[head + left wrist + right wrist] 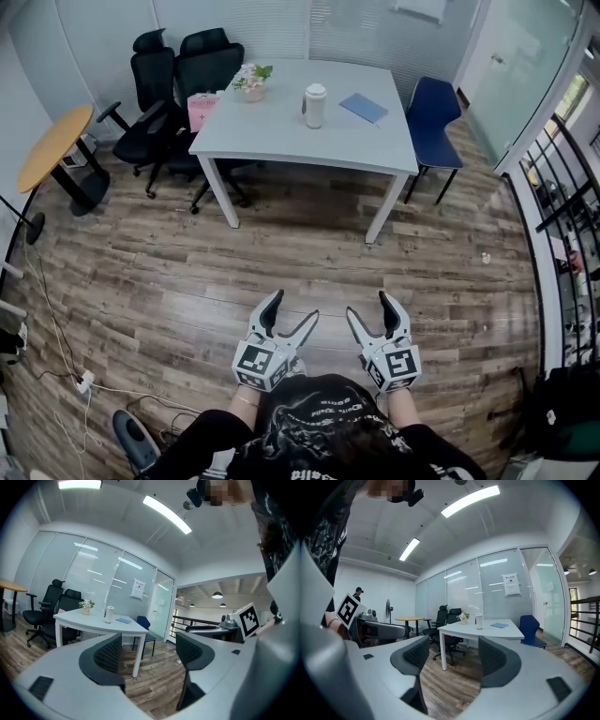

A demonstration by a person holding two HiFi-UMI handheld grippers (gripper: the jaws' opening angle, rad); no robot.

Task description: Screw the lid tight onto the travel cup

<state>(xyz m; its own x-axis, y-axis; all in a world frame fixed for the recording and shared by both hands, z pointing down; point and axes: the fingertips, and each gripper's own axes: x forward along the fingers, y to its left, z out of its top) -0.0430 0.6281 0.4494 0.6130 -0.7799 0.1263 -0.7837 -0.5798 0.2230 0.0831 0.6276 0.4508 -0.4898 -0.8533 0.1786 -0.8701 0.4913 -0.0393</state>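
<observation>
White travel cup [315, 105] well beyond jaws

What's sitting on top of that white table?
On the table: a white cup, a blue booklet and a pot of flowers. A pink box at its left edge may be on it or just beside it. The cup's inside is hidden.

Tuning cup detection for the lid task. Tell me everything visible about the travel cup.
The travel cup is a pale off-white cylinder, taller than wide, with a white lid on top; how tight it sits cannot be told. It stands upright on the white table, between the flower pot and the blue notebook, apart from both. Only the table touches it. Material is too distant to judge.
</observation>
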